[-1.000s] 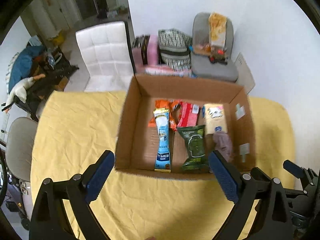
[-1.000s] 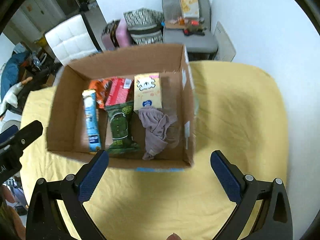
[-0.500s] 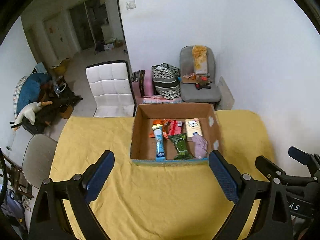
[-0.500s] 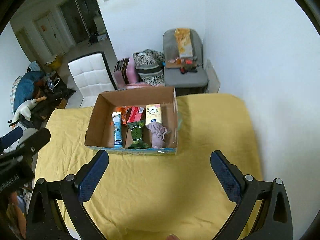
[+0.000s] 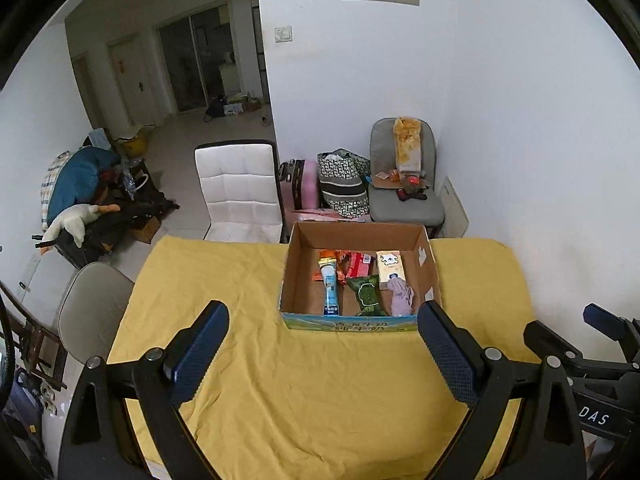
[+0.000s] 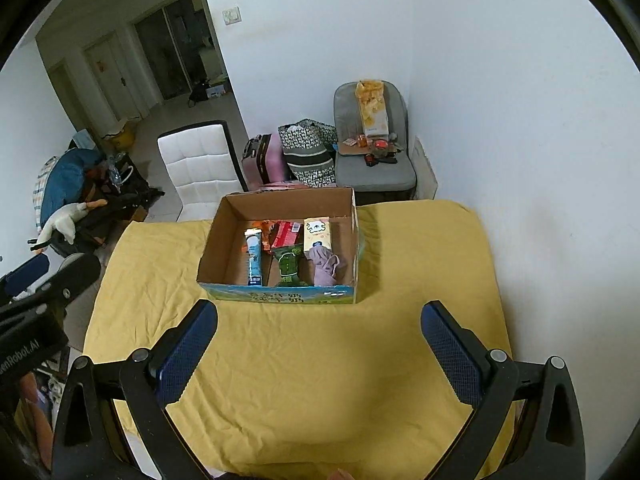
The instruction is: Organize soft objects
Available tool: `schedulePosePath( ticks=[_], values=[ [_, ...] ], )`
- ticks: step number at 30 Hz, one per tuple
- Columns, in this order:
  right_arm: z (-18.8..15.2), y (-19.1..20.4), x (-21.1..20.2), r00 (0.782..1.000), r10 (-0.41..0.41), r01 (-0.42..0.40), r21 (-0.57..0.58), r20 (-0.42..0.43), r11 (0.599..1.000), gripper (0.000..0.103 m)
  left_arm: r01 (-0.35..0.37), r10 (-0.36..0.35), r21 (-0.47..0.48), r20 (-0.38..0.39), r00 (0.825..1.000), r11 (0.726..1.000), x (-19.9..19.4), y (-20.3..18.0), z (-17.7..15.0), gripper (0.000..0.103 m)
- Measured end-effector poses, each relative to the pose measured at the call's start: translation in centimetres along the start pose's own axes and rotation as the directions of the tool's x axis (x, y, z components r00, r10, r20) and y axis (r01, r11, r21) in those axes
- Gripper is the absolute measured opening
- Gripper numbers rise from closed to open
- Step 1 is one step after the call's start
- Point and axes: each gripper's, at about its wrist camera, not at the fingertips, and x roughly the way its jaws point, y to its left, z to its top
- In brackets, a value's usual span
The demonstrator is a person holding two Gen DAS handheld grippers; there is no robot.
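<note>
An open cardboard box (image 5: 292, 280) (image 6: 216, 248) stands on the far half of a yellow-clothed table (image 5: 312, 392) (image 6: 320, 360). Inside lie a blue tube (image 5: 330, 288) (image 6: 253, 256), a green packet (image 5: 366, 294) (image 6: 289, 264), a red packet (image 5: 360, 262) (image 6: 287, 232), an orange packet (image 5: 340, 258), a cream tissue pack (image 5: 390, 266) (image 6: 317, 234) and a crumpled mauve cloth (image 5: 401, 298) (image 6: 326, 266). My left gripper (image 5: 320, 352) and my right gripper (image 6: 318, 344) are both open and empty, held high and back from the box.
A white chair (image 5: 238, 192) and a beige chair (image 5: 92, 312) stand at the table's far and left sides. A grey chair with clutter (image 5: 404, 196), a patterned bag (image 5: 344, 188) and a pink suitcase (image 6: 260, 158) stand behind. White wall to the right.
Both grippers have pulled up and back from the box, which now looks much smaller. Both stay open and empty. The box contents have not moved.
</note>
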Motion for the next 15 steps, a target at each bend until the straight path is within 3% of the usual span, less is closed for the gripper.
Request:
schedulePosePath(
  ticks=[15],
  values=[
    [-1.0, 0.1, -2.7, 0.999, -0.022, 0.022, -0.003, 0.032, 1.0, 0.103, -0.003, 0.003, -0.001, -0.025, 1.0, 1.0, -0.9, 0.2, -1.1, 0.097]
  ],
)
